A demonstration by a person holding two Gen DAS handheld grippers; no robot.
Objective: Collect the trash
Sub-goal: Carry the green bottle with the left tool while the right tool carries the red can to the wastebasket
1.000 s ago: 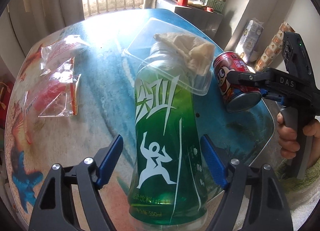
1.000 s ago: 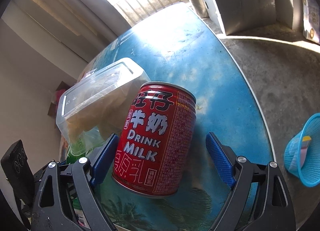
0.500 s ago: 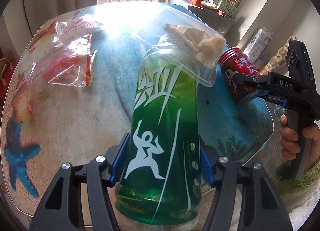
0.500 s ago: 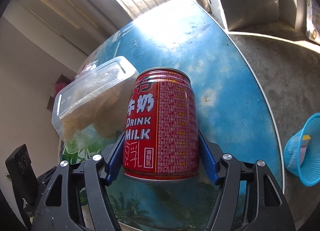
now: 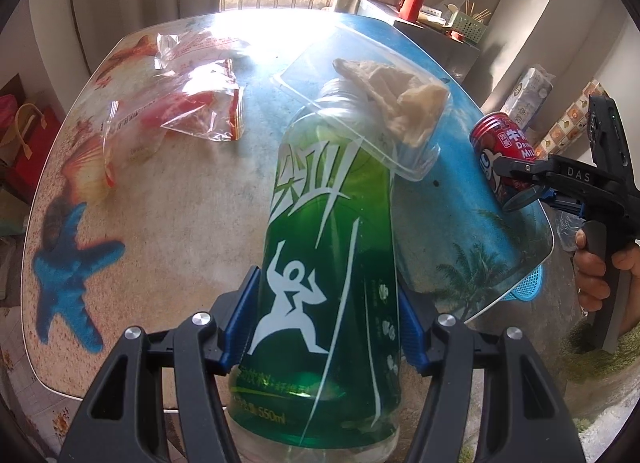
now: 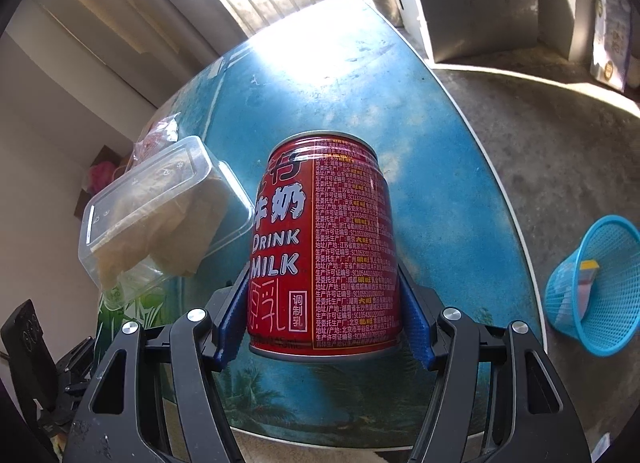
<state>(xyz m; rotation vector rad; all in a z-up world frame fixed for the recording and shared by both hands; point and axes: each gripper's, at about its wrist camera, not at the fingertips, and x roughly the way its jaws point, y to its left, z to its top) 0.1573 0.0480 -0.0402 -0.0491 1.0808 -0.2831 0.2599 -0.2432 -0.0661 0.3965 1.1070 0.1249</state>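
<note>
Left gripper (image 5: 326, 325): pads clamped on green plastic bottle (image 5: 332, 263) at mid-body, above table (image 5: 180, 223); judged light, squashable, slick. Right gripper (image 6: 322, 317): pads clamped low on red milk can (image 6: 322, 247), stiff, probably empty; blue basket (image 6: 596, 283) stood on floor beyond.

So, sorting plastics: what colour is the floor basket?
Light blue mesh basket, clearest in the right wrist view.

I note a beach-print table (image 5: 168, 223) carrying clear crinkled plastic bags (image 5: 192, 111); a blue mesh basket (image 6: 596, 287) stands on the floor (image 6: 560, 151).
</note>
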